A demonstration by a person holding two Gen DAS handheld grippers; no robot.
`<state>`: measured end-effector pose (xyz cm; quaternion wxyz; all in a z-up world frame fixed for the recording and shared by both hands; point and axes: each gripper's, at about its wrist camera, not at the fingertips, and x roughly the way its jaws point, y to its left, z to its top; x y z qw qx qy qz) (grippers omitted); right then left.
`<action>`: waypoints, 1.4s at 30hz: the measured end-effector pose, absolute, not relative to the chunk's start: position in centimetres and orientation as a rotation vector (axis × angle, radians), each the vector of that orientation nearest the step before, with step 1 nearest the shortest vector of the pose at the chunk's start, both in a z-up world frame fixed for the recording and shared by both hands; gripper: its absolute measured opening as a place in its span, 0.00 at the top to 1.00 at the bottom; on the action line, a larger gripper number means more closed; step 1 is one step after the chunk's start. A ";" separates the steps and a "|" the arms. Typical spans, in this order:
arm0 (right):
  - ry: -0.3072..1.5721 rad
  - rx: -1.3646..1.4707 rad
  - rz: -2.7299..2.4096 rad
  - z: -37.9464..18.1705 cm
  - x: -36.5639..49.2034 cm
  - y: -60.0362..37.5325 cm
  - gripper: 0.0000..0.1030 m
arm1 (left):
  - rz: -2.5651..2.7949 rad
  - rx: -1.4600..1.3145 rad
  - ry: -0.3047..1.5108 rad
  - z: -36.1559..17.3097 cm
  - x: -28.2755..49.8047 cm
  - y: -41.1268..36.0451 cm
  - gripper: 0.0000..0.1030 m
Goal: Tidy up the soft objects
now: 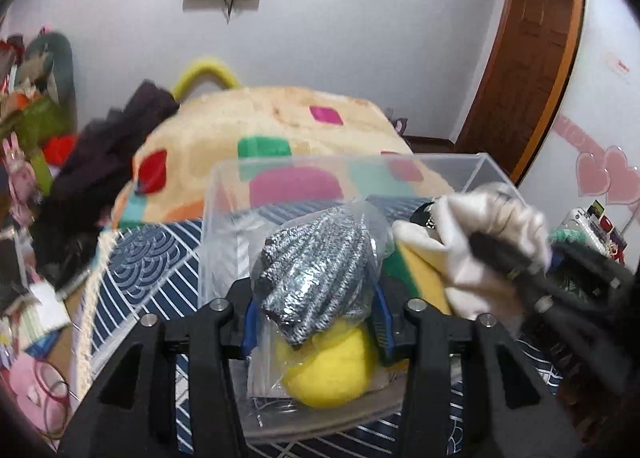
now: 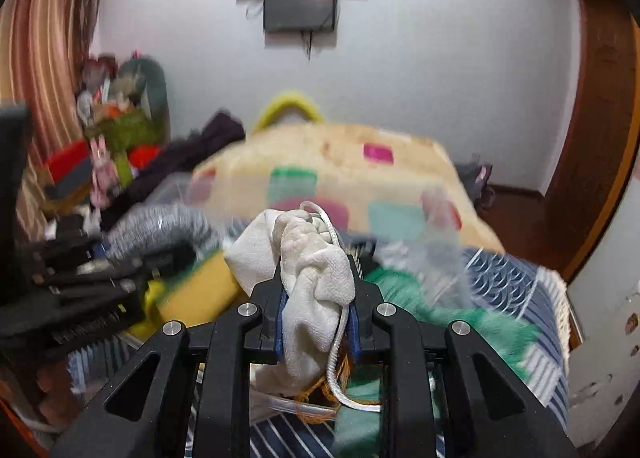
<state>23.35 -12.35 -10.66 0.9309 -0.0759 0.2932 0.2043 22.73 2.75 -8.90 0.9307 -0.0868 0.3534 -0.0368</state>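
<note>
My left gripper (image 1: 316,298) is shut on a silver-grey steel scourer in a clear bag (image 1: 316,270) and holds it over a clear plastic box (image 1: 224,194). In the box lie a yellow ball-shaped sponge (image 1: 332,370) and a yellow-green sponge (image 1: 416,274). My right gripper (image 2: 316,298) is shut on a white cloth (image 2: 312,274) with a white cord (image 2: 334,358) hanging from it. In the left wrist view the white cloth (image 1: 472,234) and the right gripper (image 1: 492,250) sit at the box's right edge. The scourer (image 2: 160,226) shows blurred at left in the right wrist view.
The box stands on a blue patterned cloth (image 1: 140,266). Behind it lies a cream blanket with coloured patches (image 1: 280,126). A dark garment (image 1: 104,162) and toys (image 1: 36,106) are piled at the left. Green fluffy fabric (image 2: 432,298) lies right of the right gripper.
</note>
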 end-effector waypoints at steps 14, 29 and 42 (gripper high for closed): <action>0.512 -0.163 0.440 -6.9 20.6 -14.1 0.54 | -0.077 -0.145 0.626 -5.9 18.9 2.7 0.31; 0.257 -0.084 0.471 -1.0 12.5 -17.3 0.19 | -0.050 -0.074 0.354 0.7 7.5 1.3 0.04; 0.207 -0.032 0.477 -1.0 9.8 -18.2 0.02 | -0.066 -0.090 0.302 1.4 3.5 1.1 0.02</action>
